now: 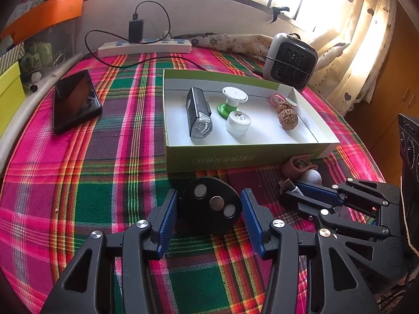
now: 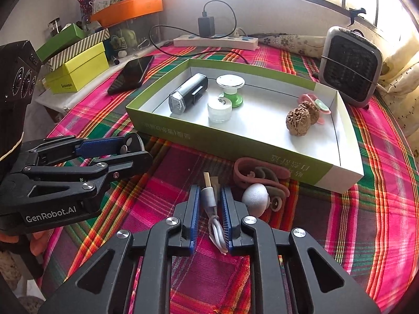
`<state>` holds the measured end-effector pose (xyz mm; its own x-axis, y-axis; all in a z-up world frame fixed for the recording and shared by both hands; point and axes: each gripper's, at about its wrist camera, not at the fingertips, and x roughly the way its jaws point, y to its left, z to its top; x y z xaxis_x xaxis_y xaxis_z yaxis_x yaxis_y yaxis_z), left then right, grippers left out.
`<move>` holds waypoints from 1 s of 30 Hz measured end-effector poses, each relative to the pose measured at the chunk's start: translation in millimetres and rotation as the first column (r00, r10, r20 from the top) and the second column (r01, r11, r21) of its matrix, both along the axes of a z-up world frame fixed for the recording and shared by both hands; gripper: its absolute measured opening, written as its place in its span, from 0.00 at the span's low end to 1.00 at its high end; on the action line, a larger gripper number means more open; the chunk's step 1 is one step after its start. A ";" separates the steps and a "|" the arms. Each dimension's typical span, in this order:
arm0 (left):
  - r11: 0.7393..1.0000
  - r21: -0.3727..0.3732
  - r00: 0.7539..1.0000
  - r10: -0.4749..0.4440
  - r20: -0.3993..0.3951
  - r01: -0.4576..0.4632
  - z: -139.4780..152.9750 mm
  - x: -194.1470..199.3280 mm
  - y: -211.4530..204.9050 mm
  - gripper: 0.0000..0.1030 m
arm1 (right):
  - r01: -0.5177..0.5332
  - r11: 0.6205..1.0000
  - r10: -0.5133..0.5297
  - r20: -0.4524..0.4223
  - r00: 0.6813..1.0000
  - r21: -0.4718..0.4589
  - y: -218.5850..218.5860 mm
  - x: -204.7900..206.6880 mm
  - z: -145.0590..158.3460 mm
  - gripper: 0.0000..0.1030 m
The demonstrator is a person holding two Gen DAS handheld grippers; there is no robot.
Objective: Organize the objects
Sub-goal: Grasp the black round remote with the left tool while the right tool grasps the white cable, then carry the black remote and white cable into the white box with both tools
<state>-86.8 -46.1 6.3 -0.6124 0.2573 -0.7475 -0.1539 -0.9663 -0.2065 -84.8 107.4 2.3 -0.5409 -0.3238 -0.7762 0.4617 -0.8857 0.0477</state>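
Note:
My left gripper (image 1: 209,209) is shut on a black disc (image 1: 212,206) with round metal studs, held tilted just above the plaid cloth. To its right, my right gripper (image 2: 209,191) is shut on the silver plug of a white USB cable (image 2: 209,198), whose cord loops back between the pads. A shallow green-and-white box (image 1: 235,157) lies beyond both. It holds a black bike light (image 1: 197,112), a green-and-white spool (image 1: 231,102), a small white jar (image 1: 238,123), two walnuts (image 1: 288,119) and a pink piece (image 1: 275,99). A brownish strap (image 2: 251,172) and a white ball (image 2: 255,197) lie against the box front.
A black phone (image 1: 76,99) lies on the cloth at the left. A power strip (image 1: 144,47) with a charger and cable runs along the back. A small grey heater (image 1: 290,62) stands at the back right. Yellow-green boxes (image 2: 78,70) are stacked off the left edge.

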 end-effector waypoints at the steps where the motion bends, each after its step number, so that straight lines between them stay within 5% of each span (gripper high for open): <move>1: 1.000 0.002 1.000 0.000 0.000 0.000 -0.1 0.1 -0.6 0.46 | 0.000 1.000 0.000 0.001 1.000 -0.002 0.1 -0.5 0.0 0.16; 30: 1.000 -0.011 1.000 -0.014 -0.027 0.014 14.3 0.9 2.4 0.46 | 0.005 0.998 -0.005 -0.006 1.000 -0.060 8.7 -3.3 13.6 0.16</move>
